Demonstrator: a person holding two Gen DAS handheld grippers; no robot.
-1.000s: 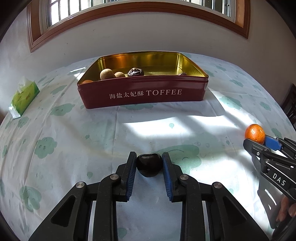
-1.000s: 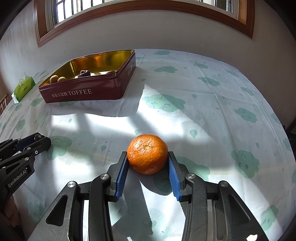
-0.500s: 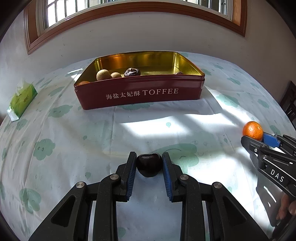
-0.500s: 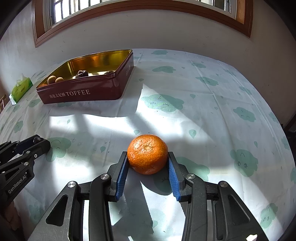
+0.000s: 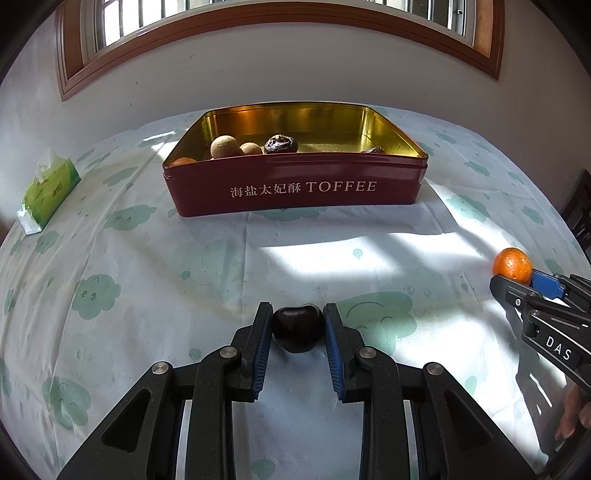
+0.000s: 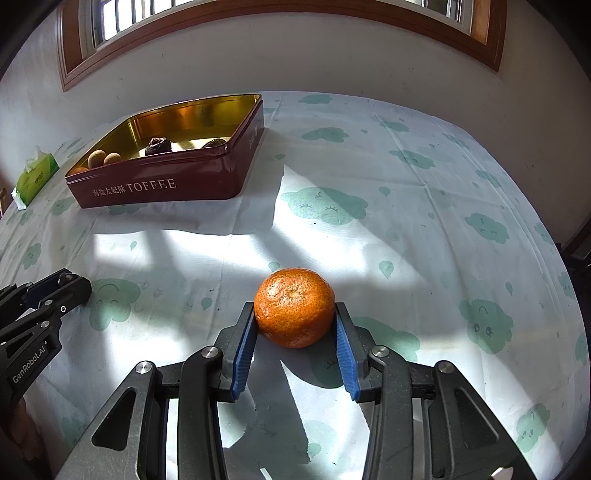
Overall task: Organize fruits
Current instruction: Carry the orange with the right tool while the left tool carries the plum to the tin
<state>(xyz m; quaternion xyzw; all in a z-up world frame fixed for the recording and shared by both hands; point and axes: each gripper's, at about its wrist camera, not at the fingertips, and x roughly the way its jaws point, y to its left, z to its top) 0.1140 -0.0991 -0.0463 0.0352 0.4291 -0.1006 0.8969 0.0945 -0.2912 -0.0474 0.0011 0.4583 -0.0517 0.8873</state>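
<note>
Two fruits are gripped at once above a table covered by a cloud-printed cloth [image 5: 147, 266]. The left gripper [image 5: 297, 332] is closed on a dark, glossy fruit [image 5: 296, 328] (possibly a plum or large cherry; its kind cannot be told), with the blue pads [image 5: 263, 354] pressed against both of its sides. The right gripper [image 6: 294, 325] is clamped on a mandarin [image 6: 294, 307], its jaws set narrowly enough that both pads [image 6: 243, 347] touch the peel. Whether either fruit rests on the cloth or is lifted just clear of it cannot be judged.

In the left wrist view, the right gripper [image 5: 515, 278] is seen at the far right edge with the mandarin [image 5: 512, 263] at its tip, and part of a hand [image 5: 574, 421] is visible behind it. In the right wrist view, the left gripper [image 6: 70, 282] is seen at the left edge, well apart from the mandarin.

A dark red tin marked TOFFEE [image 5: 295, 192] is placed farther back on the table, open, with a gold interior. Inside it, toward its left end, two tan round fruits [image 5: 224, 147] are seen just beside each other, with a wrinkled dark fruit [image 5: 280, 143] next to them and another orange fruit [image 5: 184, 161] in the near left corner. A green tissue pack [image 5: 48, 190] lies at the left edge of the table. A wood-framed window [image 5: 258, 22] is set in the wall behind.
</note>
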